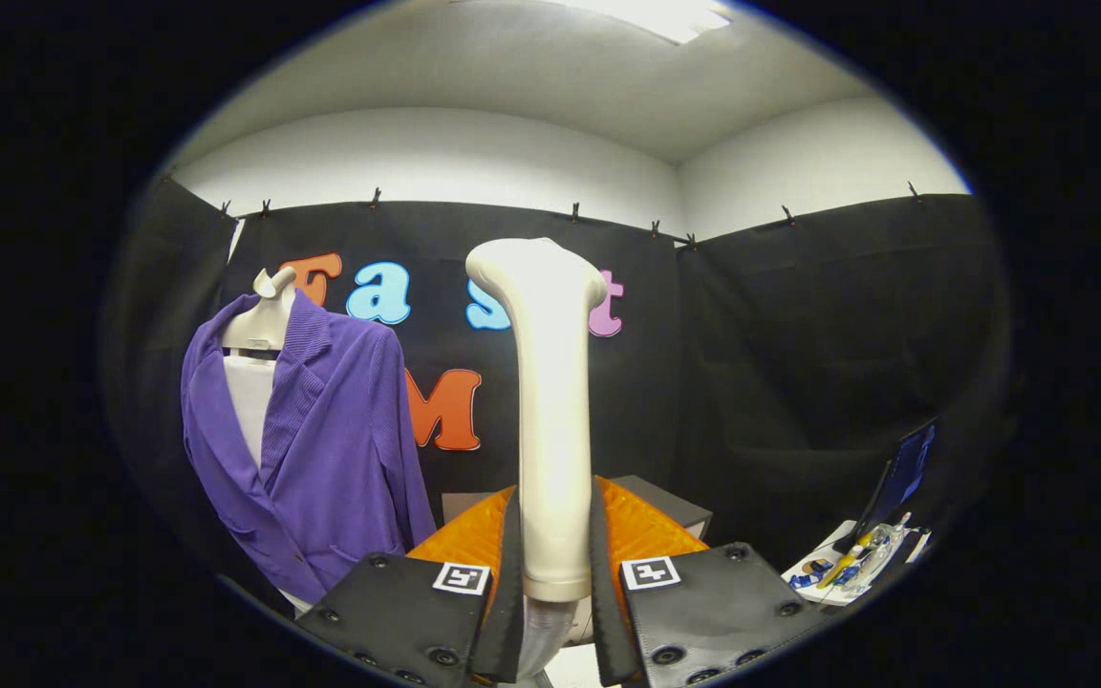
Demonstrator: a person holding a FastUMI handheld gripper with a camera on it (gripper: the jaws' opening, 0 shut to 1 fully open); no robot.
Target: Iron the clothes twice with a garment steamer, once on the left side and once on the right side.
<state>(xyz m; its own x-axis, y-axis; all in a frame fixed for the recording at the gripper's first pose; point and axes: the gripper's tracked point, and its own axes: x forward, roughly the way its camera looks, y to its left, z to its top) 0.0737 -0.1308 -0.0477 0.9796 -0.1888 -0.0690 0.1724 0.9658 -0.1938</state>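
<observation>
Cream steamer gripped upright by tongs; purple jacket hem cut off.

I see a white table off to the right of my gripper's fingers, against the black booth wall, carrying a dark open laptop and, just beside it, a cluster of small yellow and blue items too small to identify.

A smooth, matt plastic steamer is clamped between the gripper fingers. The purple jacket is ribbed knitted cloth, hung on a smooth plastic mannequin.
</observation>
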